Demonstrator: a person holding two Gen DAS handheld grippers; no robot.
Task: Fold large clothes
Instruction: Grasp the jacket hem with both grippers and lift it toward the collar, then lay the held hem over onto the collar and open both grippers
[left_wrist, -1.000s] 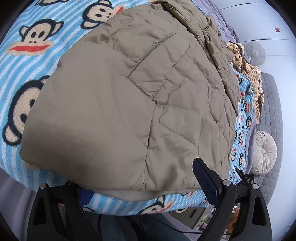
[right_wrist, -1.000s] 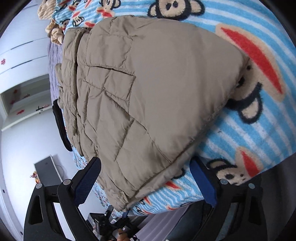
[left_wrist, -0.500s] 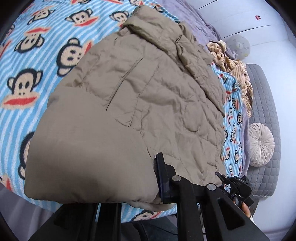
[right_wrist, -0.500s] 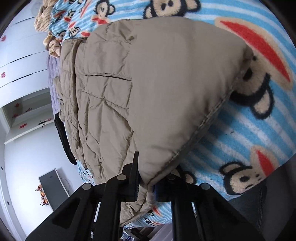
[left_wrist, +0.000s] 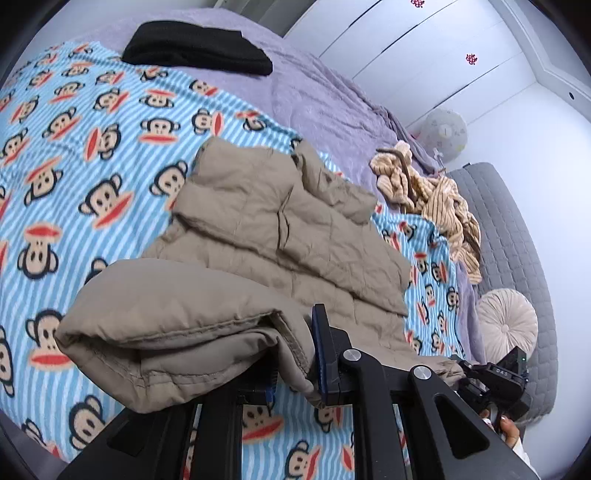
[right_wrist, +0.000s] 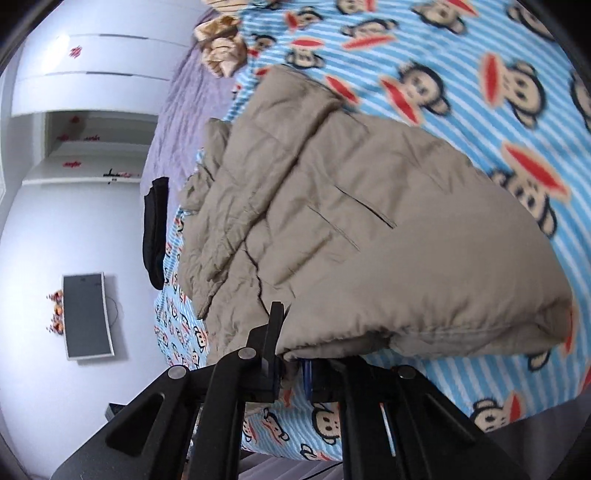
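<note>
Soft, even daylight fills the room; the white cupboards (left_wrist: 424, 55) and walls look washed out but without hard glare. Shadows are faint, gathering only under the jacket's (left_wrist: 258, 258) lifted hem. Both fisheye views bend strongly and darken at the corners. The blanket (right_wrist: 498, 85) is motion-blurred in the right wrist view.

Matt quilted cloth jacket (left_wrist: 280, 229)
</note>
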